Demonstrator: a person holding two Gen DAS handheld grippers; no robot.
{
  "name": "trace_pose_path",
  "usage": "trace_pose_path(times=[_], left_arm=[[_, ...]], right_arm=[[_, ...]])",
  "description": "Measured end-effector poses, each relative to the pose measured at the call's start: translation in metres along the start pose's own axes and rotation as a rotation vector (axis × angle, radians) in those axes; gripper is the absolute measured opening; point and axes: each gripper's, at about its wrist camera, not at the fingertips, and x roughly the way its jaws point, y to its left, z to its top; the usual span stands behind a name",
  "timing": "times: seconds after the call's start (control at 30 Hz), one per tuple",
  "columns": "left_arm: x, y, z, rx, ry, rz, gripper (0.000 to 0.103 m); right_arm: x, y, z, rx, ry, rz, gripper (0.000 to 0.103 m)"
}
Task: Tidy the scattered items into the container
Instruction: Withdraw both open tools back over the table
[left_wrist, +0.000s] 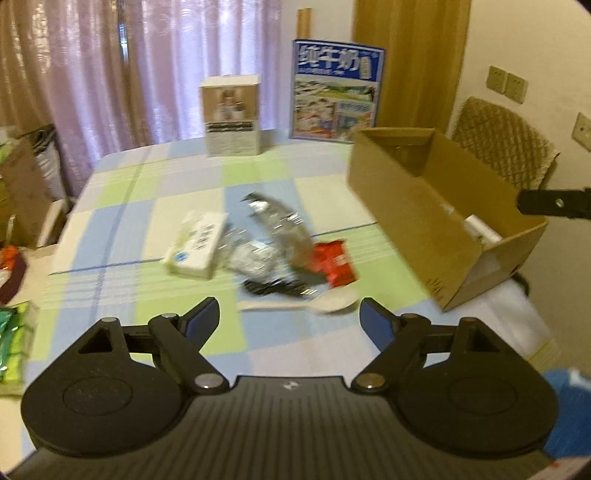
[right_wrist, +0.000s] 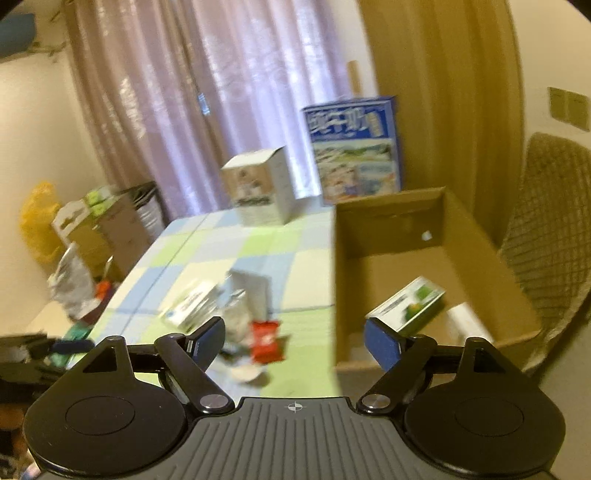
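An open cardboard box (left_wrist: 406, 206) stands at the table's right; in the right wrist view (right_wrist: 369, 280) it holds a green-and-white carton (right_wrist: 410, 304) and a white roll (right_wrist: 467, 321). Scattered on the checked tablecloth lie a white tissue pack (left_wrist: 195, 245), crinkled silver wrappers (left_wrist: 273, 225), a red packet (left_wrist: 334, 262), a black item (left_wrist: 273, 288) and a white spoon (left_wrist: 306, 304). My left gripper (left_wrist: 288, 319) is open and empty, just short of the spoon. My right gripper (right_wrist: 293, 341) is open and empty above the box's near left corner; the red packet (right_wrist: 266, 339) shows between its fingers.
A white product box (left_wrist: 231, 114) and a blue milk carton case (left_wrist: 336, 90) stand at the table's far edge by the curtain. A quilted chair (left_wrist: 506, 144) is behind the cardboard box. Cartons and bags (right_wrist: 85, 229) crowd the floor to the left.
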Motion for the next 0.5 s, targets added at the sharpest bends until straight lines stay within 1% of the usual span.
trace_pose_path(times=[0.1,0.27,0.4,0.5], left_arm=[[-0.01,0.016,-0.013,-0.021,0.009,0.019,0.08],[-0.021,0.037,-0.035,-0.058,0.022,0.039,0.081],[-0.022,0.046,-0.047,-0.071,0.036,0.045,0.081],[-0.022,0.048,-0.053,-0.072,0.042,0.044,0.081]], right_arm=[[0.009,0.018,-0.018,-0.024,0.045,0.015,0.081],[0.017,0.03,-0.043,-0.029,0.102,0.024,0.082],[0.021,0.038,-0.061,-0.047,0.141,0.026,0.082],[0.026,0.042,-0.068,-0.059,0.158,0.026,0.082]])
